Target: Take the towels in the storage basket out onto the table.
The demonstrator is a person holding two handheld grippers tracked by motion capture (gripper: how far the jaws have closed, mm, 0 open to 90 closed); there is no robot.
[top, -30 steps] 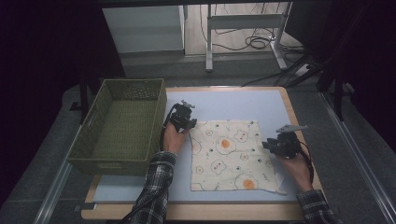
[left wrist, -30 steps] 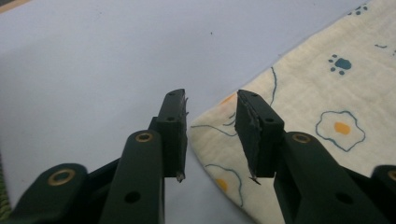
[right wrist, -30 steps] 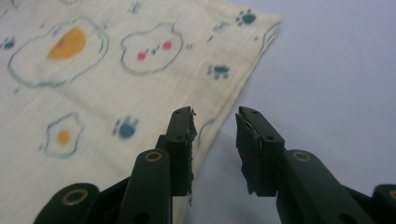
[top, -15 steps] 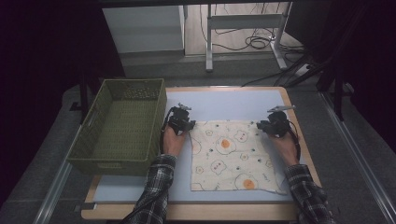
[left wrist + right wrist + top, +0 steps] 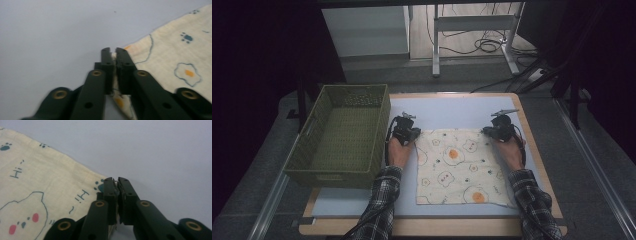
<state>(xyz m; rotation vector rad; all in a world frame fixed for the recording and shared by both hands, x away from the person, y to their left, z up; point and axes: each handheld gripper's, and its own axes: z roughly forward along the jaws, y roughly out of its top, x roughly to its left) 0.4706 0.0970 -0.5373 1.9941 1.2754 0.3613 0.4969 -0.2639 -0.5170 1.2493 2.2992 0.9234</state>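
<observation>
Left gripper and right gripper, jaws just closed, pinch far corners of cream egg-print cloth beside green woven basket, likely readying fold.

Basket just left of left claw.

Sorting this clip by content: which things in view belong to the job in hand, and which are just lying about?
In the job:
- printed cloth, flat on the table
- left gripper, shut on the cloth's far left corner
- right gripper, shut on its far right corner

Lying about:
- green basket, left of the cloth, nothing visible in it
- desk frame and cables behind the table
</observation>
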